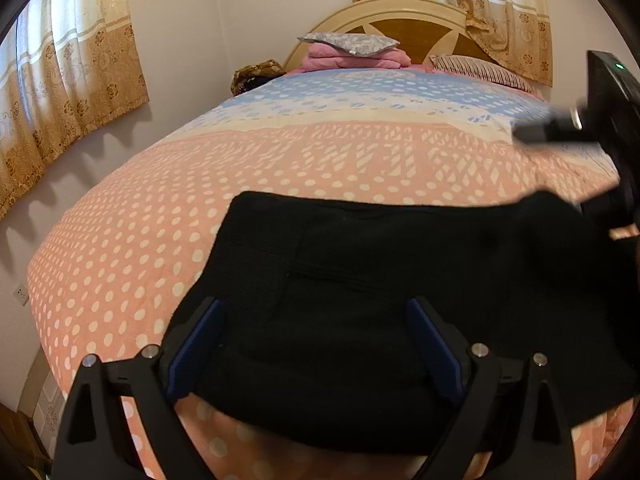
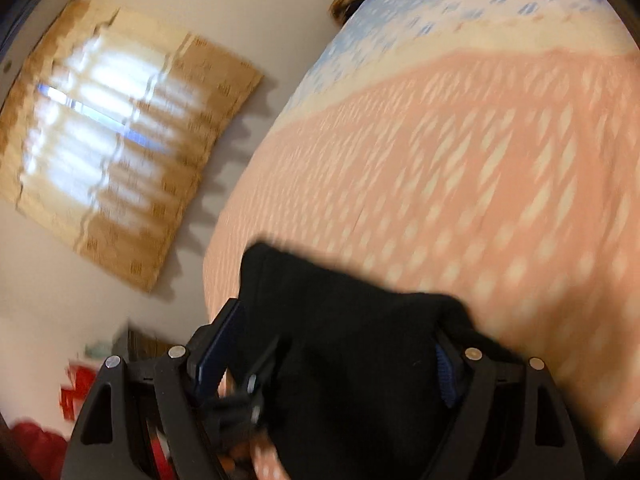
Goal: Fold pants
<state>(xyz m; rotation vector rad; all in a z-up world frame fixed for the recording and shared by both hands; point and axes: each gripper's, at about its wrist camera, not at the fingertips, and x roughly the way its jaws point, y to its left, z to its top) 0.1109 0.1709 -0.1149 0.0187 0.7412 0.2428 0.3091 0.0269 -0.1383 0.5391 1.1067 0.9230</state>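
Polka-dot quilt [image 1: 140, 248]; black knit pants [image 1: 360, 280] folded; left tongs [image 1: 316, 340], right tongs [image 2: 340, 352] spread apart.

— What lay between the fingers of the right gripper [image 2: 332, 344]?
— Folded black knit pants [image 2: 352, 344], bunched on a peach bedspread dotted cream [image 2: 480, 184]; the jaws stood wide.
— And to the left?
— A blurred tan patterned curtain [image 2: 116, 140] over a bright window.

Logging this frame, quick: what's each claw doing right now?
Left claw: open, over the black pants.
Right claw: open, pants between its fingers.
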